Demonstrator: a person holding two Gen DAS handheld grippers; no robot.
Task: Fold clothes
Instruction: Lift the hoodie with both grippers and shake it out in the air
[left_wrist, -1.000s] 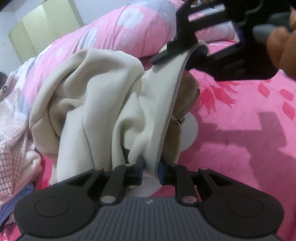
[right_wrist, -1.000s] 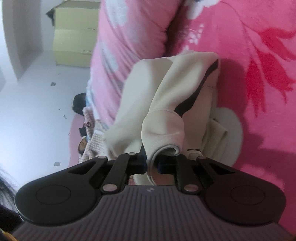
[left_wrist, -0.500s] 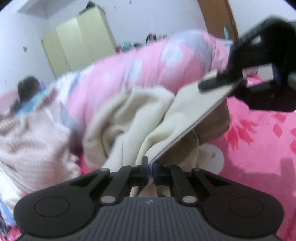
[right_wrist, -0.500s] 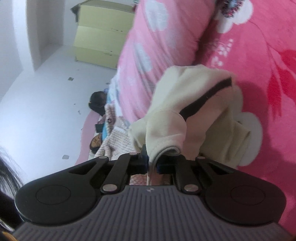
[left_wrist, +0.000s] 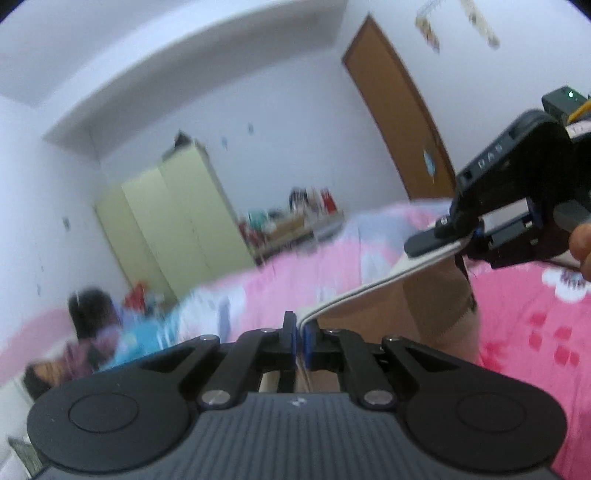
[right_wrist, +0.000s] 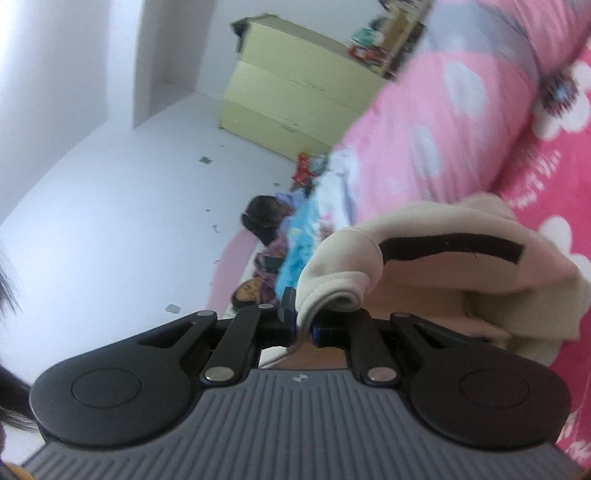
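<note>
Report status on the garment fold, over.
Left gripper shut on cream garment edge. Right gripper shut on same garment. Edge taut between grippers above pink bedspread. Nothing obstructing.

White walls, yellow-green wardrobe (left_wrist: 173, 236), brown door (left_wrist: 399, 110).

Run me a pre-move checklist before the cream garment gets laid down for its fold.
1. Left tongs clamped on the cream garment edge: ok.
2. Right tongs clamped on its hem: ok.
3. Edge between the two tongs pulled straight: ok, a taut line in the left view.
4. Garment hanging flat, unbunched: not ok, bunched in the right view.
5. Landing spot on the pink bedspread free: cannot tell.
</note>
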